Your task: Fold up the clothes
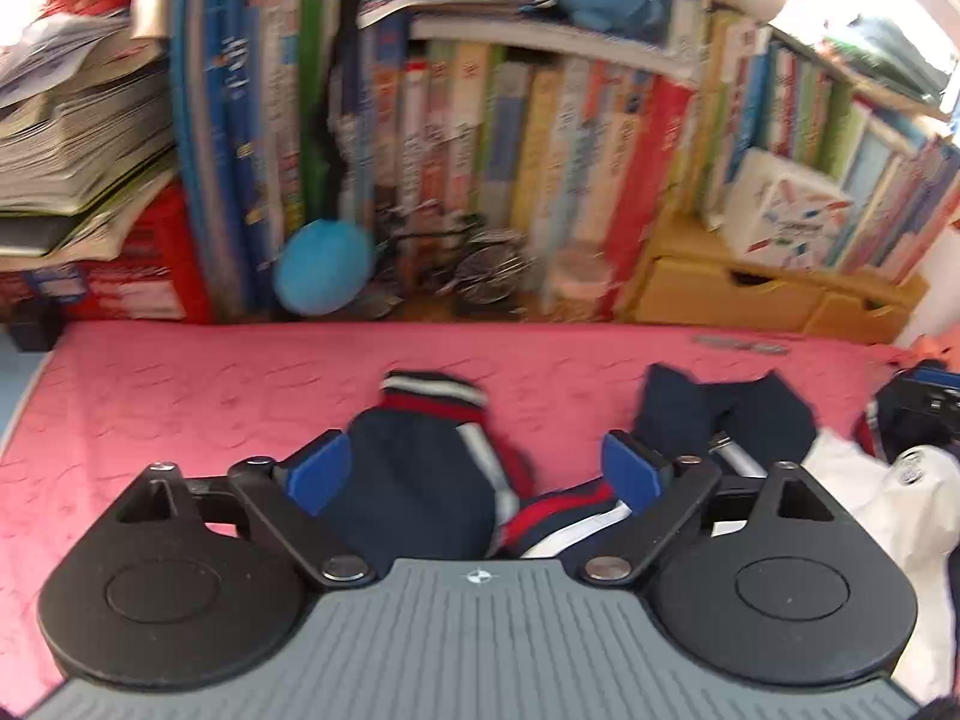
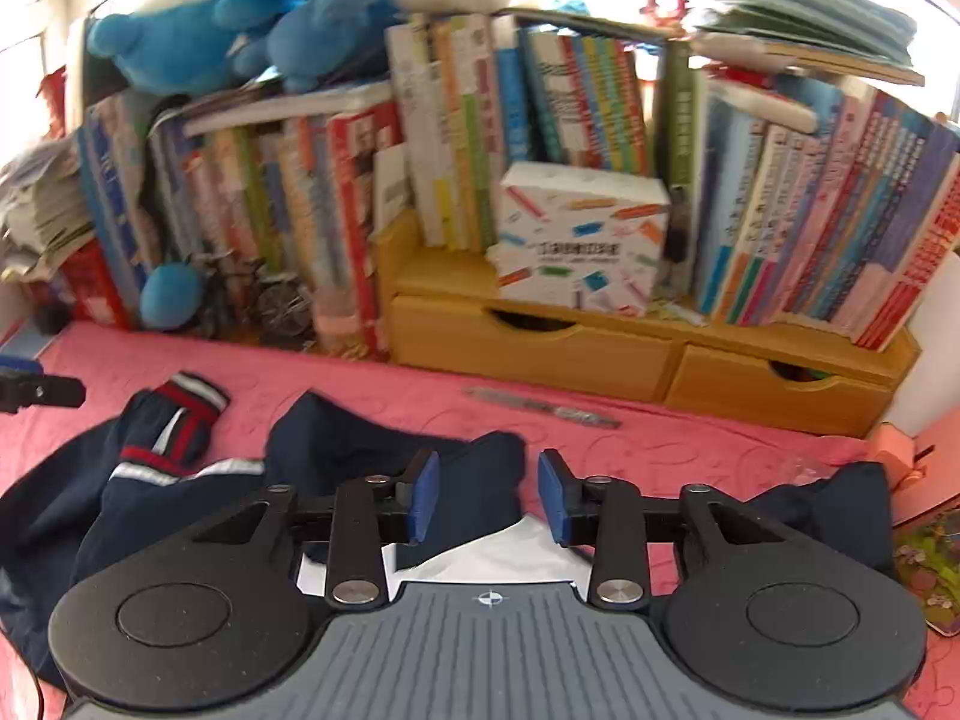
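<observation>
The left gripper [image 1: 477,468] hovers low over a pink bedspread [image 1: 180,396], its two blue-padded fingers spread wide and gripping nothing. Between and just beyond them lies a navy jacket [image 1: 414,480] with red and white stripes, one striped cuff [image 1: 435,393] pointing toward the far side. The cloth is bunched and rumpled, not flat.

To the right, the right gripper [image 2: 487,495] also stands released, fingers apart with a narrower gap, empty. It hangs above the jacket's navy collar or front edge [image 2: 474,474], where a white lining or second garment [image 2: 510,552] shows underneath; I cannot tell which. A further navy part lies at the far right of the bed [image 2: 840,504].

Judged from the crumpled lie of the cloth, folding has barely started: no neat fold shows, and spreading, folding sleeves and halving all seem to remain.

Counts, left to right: one stack of papers [image 1: 66,138]; one small blue ball-like toy [image 1: 324,270]; one long row of upright books [image 1: 480,150]; blue plush toys on top [image 2: 240,12], at least two; one wooden drawer unit [image 2: 630,354] with two drawers; one patterned white box [image 2: 582,234]; one pen-like object on the bedspread [image 2: 540,408]. Grippers: two. Striped cuffs visible: one clearly.
</observation>
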Action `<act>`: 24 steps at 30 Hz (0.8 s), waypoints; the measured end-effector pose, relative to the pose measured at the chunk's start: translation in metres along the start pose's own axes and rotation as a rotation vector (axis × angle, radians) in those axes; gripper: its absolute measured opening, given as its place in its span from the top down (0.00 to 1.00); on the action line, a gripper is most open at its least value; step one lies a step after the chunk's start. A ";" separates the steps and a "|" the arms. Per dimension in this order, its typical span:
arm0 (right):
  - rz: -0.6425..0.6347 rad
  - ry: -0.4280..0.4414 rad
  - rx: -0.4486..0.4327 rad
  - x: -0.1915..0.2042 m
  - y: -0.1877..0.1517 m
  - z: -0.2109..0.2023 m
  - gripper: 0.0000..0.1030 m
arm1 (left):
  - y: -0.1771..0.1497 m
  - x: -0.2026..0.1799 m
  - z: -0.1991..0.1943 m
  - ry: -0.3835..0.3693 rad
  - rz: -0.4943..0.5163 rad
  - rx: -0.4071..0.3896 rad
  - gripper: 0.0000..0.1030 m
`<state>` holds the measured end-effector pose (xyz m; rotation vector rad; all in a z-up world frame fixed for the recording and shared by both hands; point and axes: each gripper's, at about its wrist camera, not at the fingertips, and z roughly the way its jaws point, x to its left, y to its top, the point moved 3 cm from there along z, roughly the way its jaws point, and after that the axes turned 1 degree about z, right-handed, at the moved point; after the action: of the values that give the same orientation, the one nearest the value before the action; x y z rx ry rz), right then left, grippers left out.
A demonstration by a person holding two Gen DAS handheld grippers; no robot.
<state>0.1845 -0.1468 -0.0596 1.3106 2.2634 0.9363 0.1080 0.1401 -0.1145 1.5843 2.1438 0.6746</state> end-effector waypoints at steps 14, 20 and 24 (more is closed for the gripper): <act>-0.053 0.192 0.268 0.120 -0.046 0.035 0.46 | -0.007 0.079 0.053 0.099 -0.317 0.117 0.84; -0.056 0.126 0.254 0.114 -0.040 0.038 0.44 | 0.039 0.139 -0.008 0.091 -0.362 -0.106 1.00; -0.026 0.113 0.268 0.114 -0.040 0.043 0.40 | 0.056 0.156 -0.027 0.047 -0.279 -0.140 0.87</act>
<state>0.1281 -0.0467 -0.1158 1.3615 2.5576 0.7344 0.0913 0.2992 -0.0633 1.1801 2.2400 0.7559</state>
